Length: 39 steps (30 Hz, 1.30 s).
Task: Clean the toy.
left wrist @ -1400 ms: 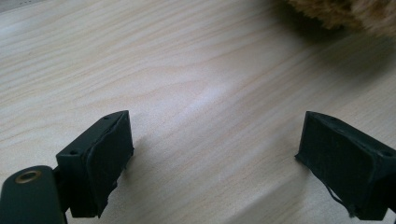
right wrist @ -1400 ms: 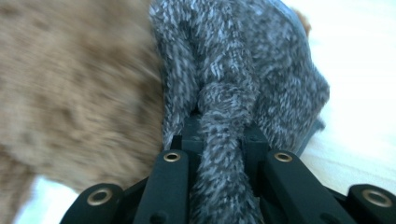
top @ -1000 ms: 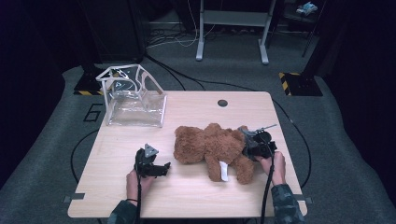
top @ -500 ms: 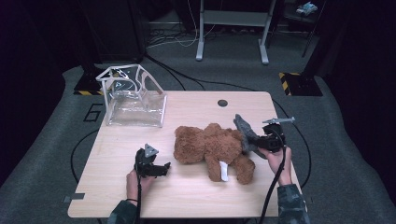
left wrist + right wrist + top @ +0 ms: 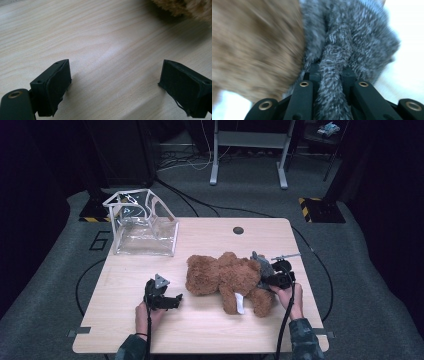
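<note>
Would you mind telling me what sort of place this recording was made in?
Probably a lab or recording studio, not a home: a lone wooden table stands on grey carpet marked with black lines, cables trail across the floor, and a metal stand rises against dark surroundings.

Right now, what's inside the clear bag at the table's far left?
The clear bag looks empty: the table shows through its front wall. Its white frame and glare hide parts of the inside, so something small or flat there can't be ruled out.
</note>
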Tool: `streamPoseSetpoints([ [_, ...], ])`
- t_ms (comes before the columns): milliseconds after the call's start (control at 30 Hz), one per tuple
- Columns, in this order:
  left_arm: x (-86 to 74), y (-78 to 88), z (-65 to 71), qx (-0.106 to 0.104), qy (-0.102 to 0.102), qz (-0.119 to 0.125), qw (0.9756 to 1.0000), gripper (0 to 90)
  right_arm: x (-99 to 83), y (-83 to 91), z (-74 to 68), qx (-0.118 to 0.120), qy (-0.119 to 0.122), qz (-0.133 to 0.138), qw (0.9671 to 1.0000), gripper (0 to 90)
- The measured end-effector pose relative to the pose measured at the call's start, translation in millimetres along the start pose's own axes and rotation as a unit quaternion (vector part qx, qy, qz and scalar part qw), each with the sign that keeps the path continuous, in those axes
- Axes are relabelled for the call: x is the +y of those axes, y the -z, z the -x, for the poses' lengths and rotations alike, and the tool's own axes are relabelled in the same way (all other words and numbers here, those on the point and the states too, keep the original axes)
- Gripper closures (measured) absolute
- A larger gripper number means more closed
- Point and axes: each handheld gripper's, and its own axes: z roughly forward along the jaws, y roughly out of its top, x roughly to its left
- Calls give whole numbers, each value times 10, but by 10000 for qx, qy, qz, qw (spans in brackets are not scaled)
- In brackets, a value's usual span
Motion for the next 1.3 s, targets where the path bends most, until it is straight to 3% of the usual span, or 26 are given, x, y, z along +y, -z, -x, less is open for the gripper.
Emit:
streamPoseSetpoints([
  [100,0,0,1,7,2,3,10000,97,-41,-79,8,-275,118,-257,9992,775],
  [167,0,0,0,4,1,1,10000,97,-39,-53,21,-583,225,-282,9976,775],
  [233,0,0,1,7,1,2,10000,97,-33,38,48,-765,175,-196,9967,774],
  [300,0,0,1,5,3,3,10000,97,-23,155,92,-764,49,-47,9971,774],
  [400,0,0,0,6,0,1,10000,97,7,349,132,-539,-107,309,9980,773],
  [433,0,0,0,0,-3,0,10000,97,37,457,104,-445,-120,551,9974,773],
  [467,0,0,1,6,2,2,10000,97,37,457,104,-445,-120,551,9974,773],
  [633,0,0,1,6,1,1,10000,97,142,581,-111,-423,292,749,9959,773],
  [767,0,1,1,7,1,2,10000,97,205,493,-290,-397,505,623,9960,772],
  [867,0,0,1,6,3,2,10000,98,197,372,-316,-427,550,516,9962,773],
  [1000,0,1,1,6,3,1,10000,97,141,307,-246,-265,380,522,9976,774],
  [1300,0,1,1,7,2,1,10000,97,-50,-7,-48,-317,125,59,9994,773],
])
